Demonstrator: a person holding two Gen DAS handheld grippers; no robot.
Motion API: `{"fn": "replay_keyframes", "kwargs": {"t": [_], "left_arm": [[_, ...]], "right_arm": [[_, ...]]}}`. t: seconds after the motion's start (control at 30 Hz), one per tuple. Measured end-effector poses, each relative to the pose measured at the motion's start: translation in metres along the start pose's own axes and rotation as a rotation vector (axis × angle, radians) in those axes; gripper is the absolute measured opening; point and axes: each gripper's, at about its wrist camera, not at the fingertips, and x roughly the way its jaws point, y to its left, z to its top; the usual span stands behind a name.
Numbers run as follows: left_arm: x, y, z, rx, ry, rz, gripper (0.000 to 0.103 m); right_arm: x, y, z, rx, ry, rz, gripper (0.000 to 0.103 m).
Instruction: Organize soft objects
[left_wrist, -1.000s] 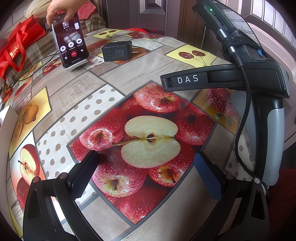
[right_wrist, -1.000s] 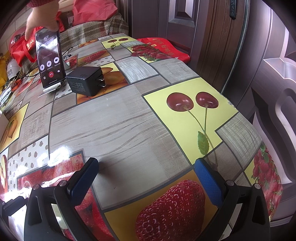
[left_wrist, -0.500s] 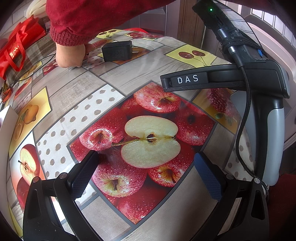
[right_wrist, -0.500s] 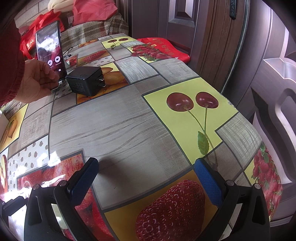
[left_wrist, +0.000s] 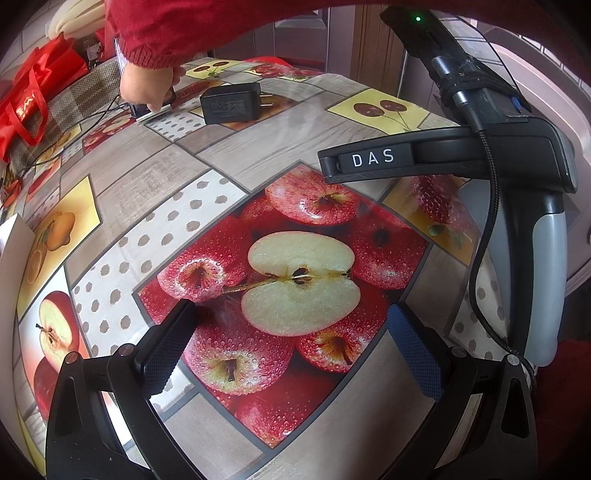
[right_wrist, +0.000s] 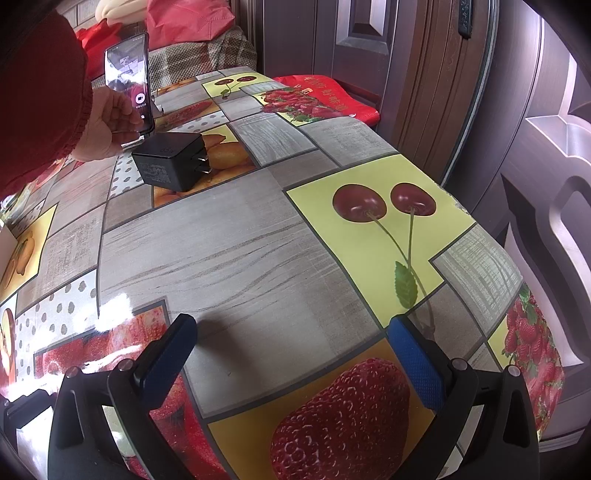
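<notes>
left gripper (left_wrist: 291, 339): fingers wide, empty | right gripper (right_wrist: 291, 350): fingers wide, empty | risk: hand (right_wrist: 107, 125) adjusting phone (right_wrist: 129, 79) could knock charger (right_wrist: 170, 166) on worktop (right_wrist: 229, 251)

The surface (right_wrist: 236, 236) is covered in a patchwork print of red apples, strawberries, dark cherries on yellow, and grey woodgrain. A black charger (right_wrist: 170, 166) is seen, and a red sleeve (left_wrist: 192, 29). The gripper pads (right_wrist: 417, 365) are coloured blue. A red bag (left_wrist: 26, 99) is shown.
</notes>
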Motion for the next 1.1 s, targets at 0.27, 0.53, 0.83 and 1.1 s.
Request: {"fn": "replay_keyframes", "kwargs": {"t": [0.27, 0.53, 0.83, 1.1], "left_arm": [[0.000, 0.000, 0.000, 0.010, -0.010, 0.011, 0.103], [0.000, -0.001, 0.000, 0.017, -0.016, 0.019, 0.103], [0.000, -0.001, 0.000, 0.019, -0.016, 0.021, 0.103], [0.000, -0.001, 0.000, 0.019, -0.013, 0.021, 0.103]], "right_arm": [[-0.001, 0.000, 0.000, 0.000, 0.001, 0.000, 0.103], [-0.001, 0.000, -0.001, 0.000, 0.001, 0.000, 0.103], [-0.001, 0.000, 0.000, 0.000, 0.001, 0.000, 0.103], [0.006, 0.010, 0.008, -0.022, -0.023, 0.013, 0.103]]}}
